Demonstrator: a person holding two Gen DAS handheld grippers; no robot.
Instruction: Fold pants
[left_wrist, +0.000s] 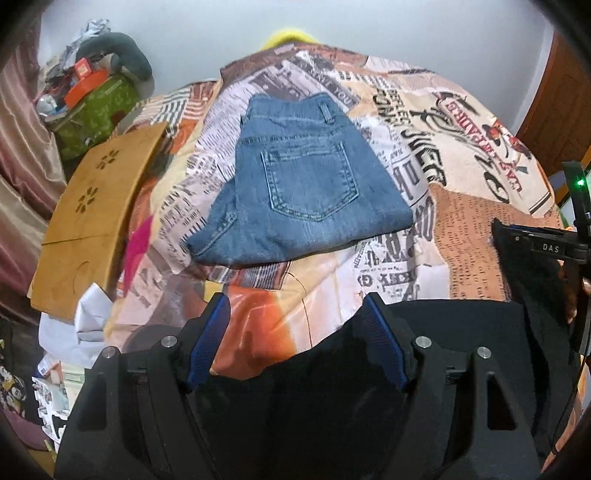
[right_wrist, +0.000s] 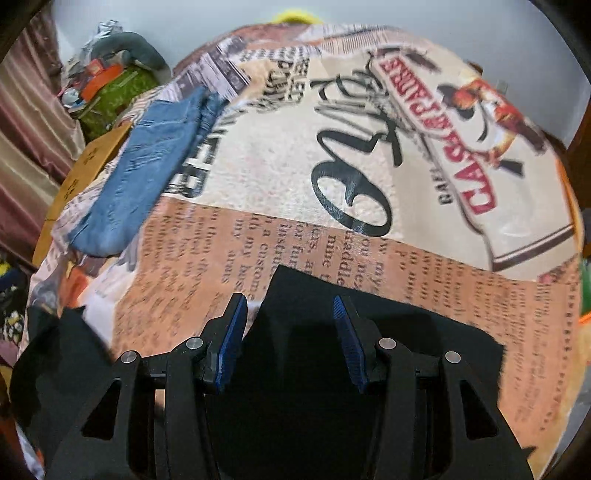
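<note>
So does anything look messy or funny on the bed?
The bed itself looks fine: the blue jeans lie neatly folded on the newspaper-print bedspread, and the black garment lies flat at the near edge. The messy bit is the pile of clutter heaped beyond the bed's left side, with boxes and papers jumbled together.
</note>
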